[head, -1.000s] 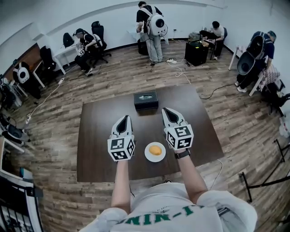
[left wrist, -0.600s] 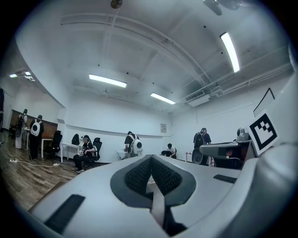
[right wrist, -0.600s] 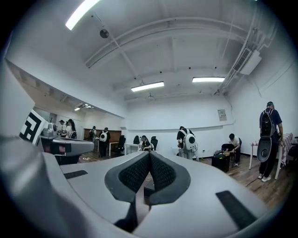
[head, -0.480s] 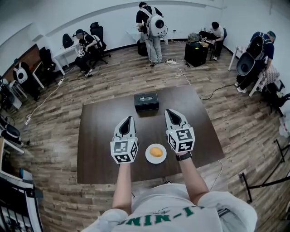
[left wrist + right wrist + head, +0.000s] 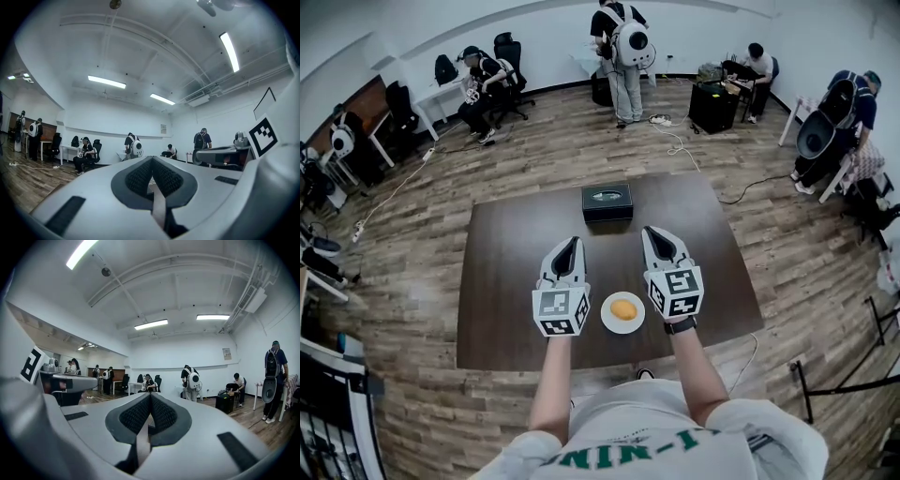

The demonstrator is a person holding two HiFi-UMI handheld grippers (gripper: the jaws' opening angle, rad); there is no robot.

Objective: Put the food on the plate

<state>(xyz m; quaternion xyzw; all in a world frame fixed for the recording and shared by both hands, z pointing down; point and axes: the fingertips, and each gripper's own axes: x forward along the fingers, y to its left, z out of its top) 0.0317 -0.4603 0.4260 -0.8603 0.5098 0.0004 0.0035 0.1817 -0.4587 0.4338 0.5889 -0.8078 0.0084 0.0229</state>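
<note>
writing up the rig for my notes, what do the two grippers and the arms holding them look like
Both the left gripper and right gripper have pale grey tapering shells with black ribbed pads. Each carries a white cube with black square markers. No cables show. The person wears a white T-shirt with green lettering and a dark wristband on the right wrist.

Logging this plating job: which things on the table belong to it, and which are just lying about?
Job: plate, orange food on it, left gripper, right gripper, both shut and empty.
Lying about: black box at the far edge of the table.
</note>
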